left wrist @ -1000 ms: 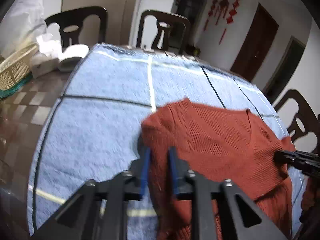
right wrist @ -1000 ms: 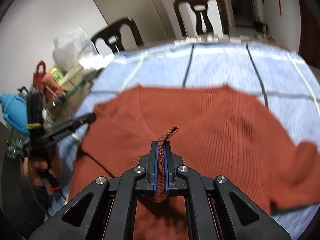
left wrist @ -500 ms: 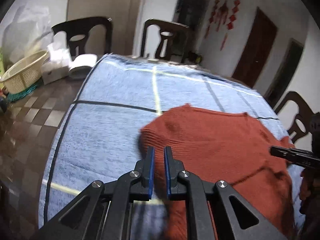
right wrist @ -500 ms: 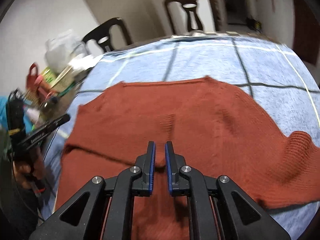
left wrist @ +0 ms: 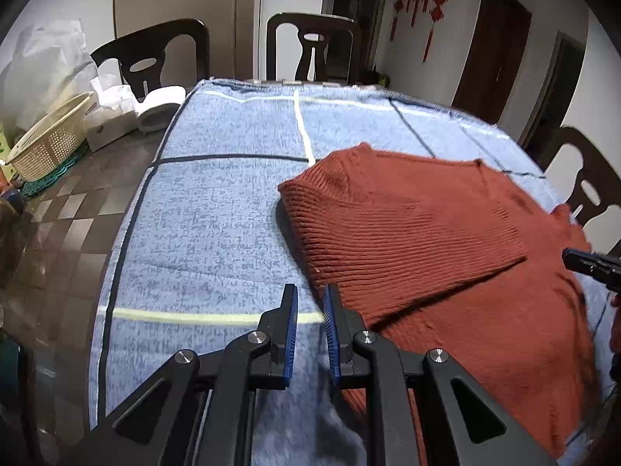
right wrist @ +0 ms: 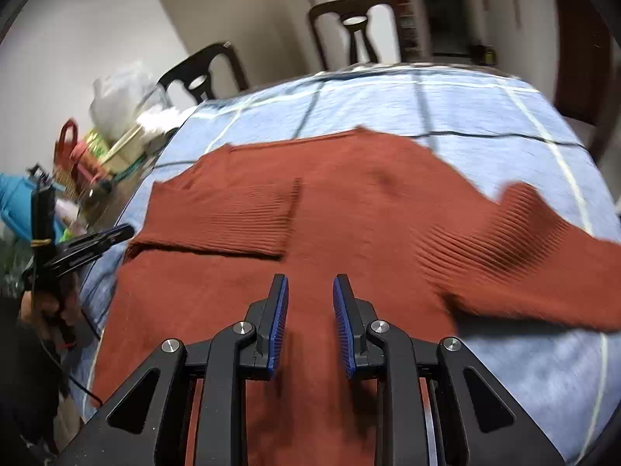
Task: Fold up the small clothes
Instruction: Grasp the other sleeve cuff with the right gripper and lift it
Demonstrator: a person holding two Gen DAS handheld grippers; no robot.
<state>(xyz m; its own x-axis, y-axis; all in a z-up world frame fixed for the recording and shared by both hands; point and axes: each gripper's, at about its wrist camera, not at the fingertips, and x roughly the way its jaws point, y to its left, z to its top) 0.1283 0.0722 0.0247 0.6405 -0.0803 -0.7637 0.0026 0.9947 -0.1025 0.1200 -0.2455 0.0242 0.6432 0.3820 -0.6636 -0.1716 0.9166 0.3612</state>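
A rust-red ribbed sweater (left wrist: 446, 240) lies flat on the blue checked cloth (left wrist: 217, 202). Its left sleeve (right wrist: 229, 217) is folded across the chest. Its right sleeve (right wrist: 516, 256) lies spread out to the side. My left gripper (left wrist: 310, 299) is open and empty, above the cloth just left of the sweater's edge. My right gripper (right wrist: 309, 291) is open and empty, above the sweater's lower body. The left gripper also shows in the right wrist view (right wrist: 97, 239), and the right gripper's tip shows in the left wrist view (left wrist: 590, 266).
A cream basket (left wrist: 50, 139), a tissue box (left wrist: 108, 128) and a paper roll (left wrist: 159, 108) sit on the bare tabletop left of the cloth. Dark chairs (left wrist: 310, 46) ring the table. Bags and bottles (right wrist: 85, 151) clutter the table's far left corner.
My right gripper let go of the sleeve cuff, opened and drew back; the sleeve now lies folded on the chest. My left gripper drew back off the sweater's edge.
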